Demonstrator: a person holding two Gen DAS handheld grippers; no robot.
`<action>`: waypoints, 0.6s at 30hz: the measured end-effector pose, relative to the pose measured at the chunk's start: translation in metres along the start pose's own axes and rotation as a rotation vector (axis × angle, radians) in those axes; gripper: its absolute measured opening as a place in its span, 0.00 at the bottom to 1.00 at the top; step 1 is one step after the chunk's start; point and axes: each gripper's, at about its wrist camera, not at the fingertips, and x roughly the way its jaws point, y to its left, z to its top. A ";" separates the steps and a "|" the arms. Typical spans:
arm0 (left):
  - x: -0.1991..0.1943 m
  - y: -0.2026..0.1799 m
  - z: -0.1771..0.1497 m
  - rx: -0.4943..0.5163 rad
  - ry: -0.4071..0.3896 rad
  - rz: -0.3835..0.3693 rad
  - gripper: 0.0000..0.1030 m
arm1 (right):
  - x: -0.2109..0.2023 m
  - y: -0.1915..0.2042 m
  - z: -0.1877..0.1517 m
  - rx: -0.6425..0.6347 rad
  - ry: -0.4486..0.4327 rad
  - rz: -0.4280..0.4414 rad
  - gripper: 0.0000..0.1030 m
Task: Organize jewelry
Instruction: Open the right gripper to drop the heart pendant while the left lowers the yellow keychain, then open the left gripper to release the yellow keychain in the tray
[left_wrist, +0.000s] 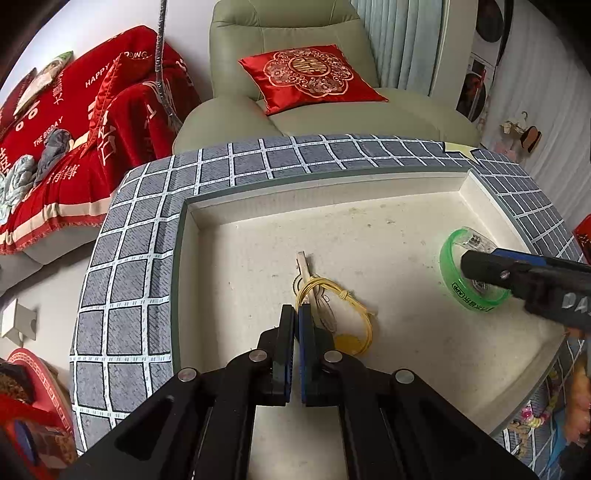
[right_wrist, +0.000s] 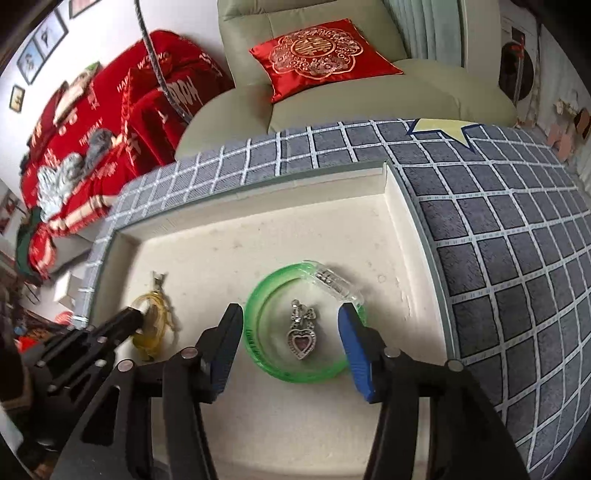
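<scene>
Left gripper (left_wrist: 296, 314) sits low on the cream recessed table (left_wrist: 424, 332), jaws pressed together at the near edge of the coiled yellow cord necklace (left_wrist: 347, 306), though whether they pinch the cord I cannot tell. Right gripper (right_wrist: 291, 328) has its jaws wide apart, straddling the translucent green bangle (right_wrist: 258, 354), with the silver heart-shaped pendant (right_wrist: 302, 338) lying inside that ring, midway between the blue pads (right_wrist: 354, 350).

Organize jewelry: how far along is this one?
Early. Nothing looks sorted: the heart pendant lies inside the green bangle. In hand: the left hand-held gripper, jaws together, is at the yellow cord necklace. The right hand-held gripper, open, straddles the bangle. Both pieces remain.
</scene>
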 end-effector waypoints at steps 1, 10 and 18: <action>-0.001 -0.001 0.000 0.003 -0.003 0.005 0.17 | -0.004 -0.001 -0.001 0.009 -0.008 0.012 0.57; -0.012 -0.004 -0.001 0.014 -0.030 0.025 0.17 | -0.053 -0.002 -0.018 0.055 -0.100 0.059 0.65; -0.019 -0.002 0.002 0.018 -0.042 0.032 0.17 | -0.083 -0.015 -0.044 0.109 -0.133 0.074 0.66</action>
